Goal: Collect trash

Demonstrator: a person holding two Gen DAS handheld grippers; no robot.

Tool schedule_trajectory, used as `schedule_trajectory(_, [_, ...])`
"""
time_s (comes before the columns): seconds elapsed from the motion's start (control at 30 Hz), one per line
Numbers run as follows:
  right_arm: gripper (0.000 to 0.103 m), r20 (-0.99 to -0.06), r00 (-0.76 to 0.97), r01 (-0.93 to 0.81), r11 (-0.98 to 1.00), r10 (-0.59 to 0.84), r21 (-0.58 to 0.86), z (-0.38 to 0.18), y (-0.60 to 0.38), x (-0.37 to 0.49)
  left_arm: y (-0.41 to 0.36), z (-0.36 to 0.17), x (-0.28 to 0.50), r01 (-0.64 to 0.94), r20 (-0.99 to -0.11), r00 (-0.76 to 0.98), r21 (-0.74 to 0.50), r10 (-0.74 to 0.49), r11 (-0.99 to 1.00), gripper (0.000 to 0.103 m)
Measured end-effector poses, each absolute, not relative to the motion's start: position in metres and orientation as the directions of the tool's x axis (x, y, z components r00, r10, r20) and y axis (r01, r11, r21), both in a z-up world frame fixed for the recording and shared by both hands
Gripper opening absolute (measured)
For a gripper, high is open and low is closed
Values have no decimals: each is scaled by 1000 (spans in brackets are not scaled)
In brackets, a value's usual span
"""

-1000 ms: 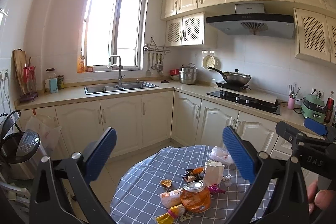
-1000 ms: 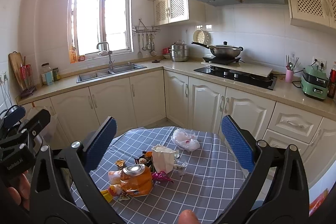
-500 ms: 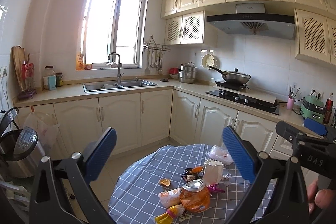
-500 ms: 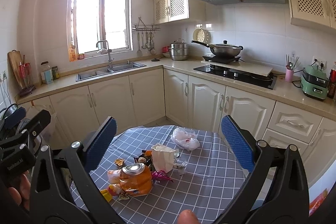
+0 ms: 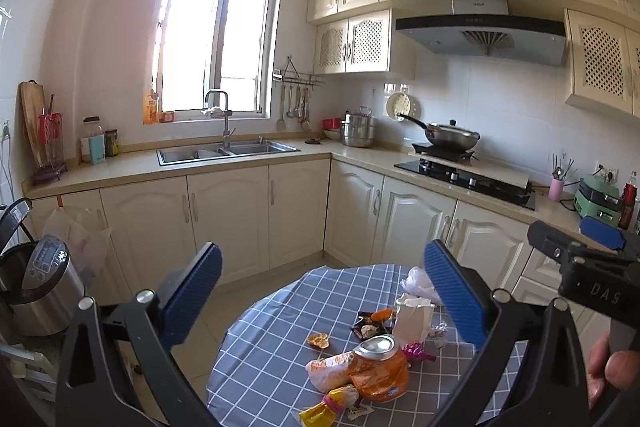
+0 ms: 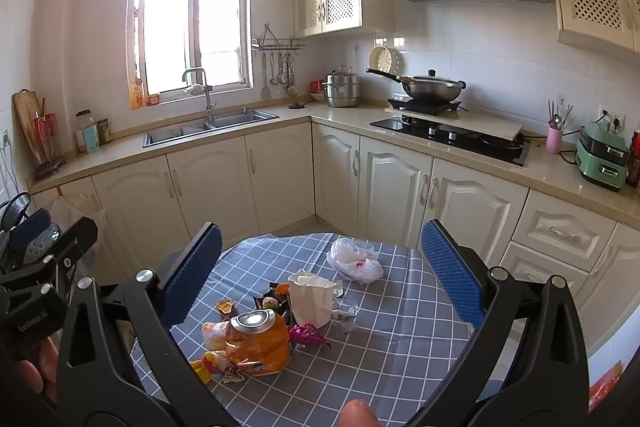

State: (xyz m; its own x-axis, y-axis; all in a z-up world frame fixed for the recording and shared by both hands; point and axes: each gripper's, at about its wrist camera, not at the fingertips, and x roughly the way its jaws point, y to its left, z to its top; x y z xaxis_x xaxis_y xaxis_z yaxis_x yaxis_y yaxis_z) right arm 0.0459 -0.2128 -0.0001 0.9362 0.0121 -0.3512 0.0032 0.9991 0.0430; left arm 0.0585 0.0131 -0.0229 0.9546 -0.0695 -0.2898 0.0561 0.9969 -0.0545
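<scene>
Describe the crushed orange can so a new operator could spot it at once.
Look at the round table with the blue checked cloth, at the heap of litter on its near left part. The can lies just in front of the white paper bag. It is the only orange metal thing there, dented, with a silver top; its neighbours are soft wrappers.

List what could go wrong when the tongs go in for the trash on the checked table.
1. The crushed orange can lies on and against soft wrappers; a grab may slip or drag them along.
2. The white paper bag stands upright right behind it and could be tipped.
3. The yellow wrapper sits near the table edge and might get pushed off. Both tongs are open above the table.
</scene>
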Motion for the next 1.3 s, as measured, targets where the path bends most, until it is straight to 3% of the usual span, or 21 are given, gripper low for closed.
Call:
schedule_trajectory(0.43, [98,-489,872,23,997,14,70,-48,-229,80,28,-93,89,97,-445,890,-34,-102,995,99])
schedule_trajectory(0.8, [98,-642,765,10,996,48,86,-111,-228,105,17,-209,114,246,-676,718,20,-169,969,98])
schedule_trajectory(1.1, [98,-747,653,-72,992,123,101,-162,-203,119,7,-250,134,309,-737,643,1,-208,951,97])
schedule_trajectory(1.13, [98,-753,646,-75,992,125,100,-164,-202,120,6,-254,137,319,-744,631,-9,-219,948,94])
schedule_trajectory(1.2, [98,-764,633,-83,992,129,98,-170,-198,121,5,-259,142,342,-760,595,-53,-260,938,64])
schedule_trajectory(1.3, [98,-780,613,-90,992,128,92,-178,-193,123,7,-264,146,356,-765,563,-119,-314,927,35])
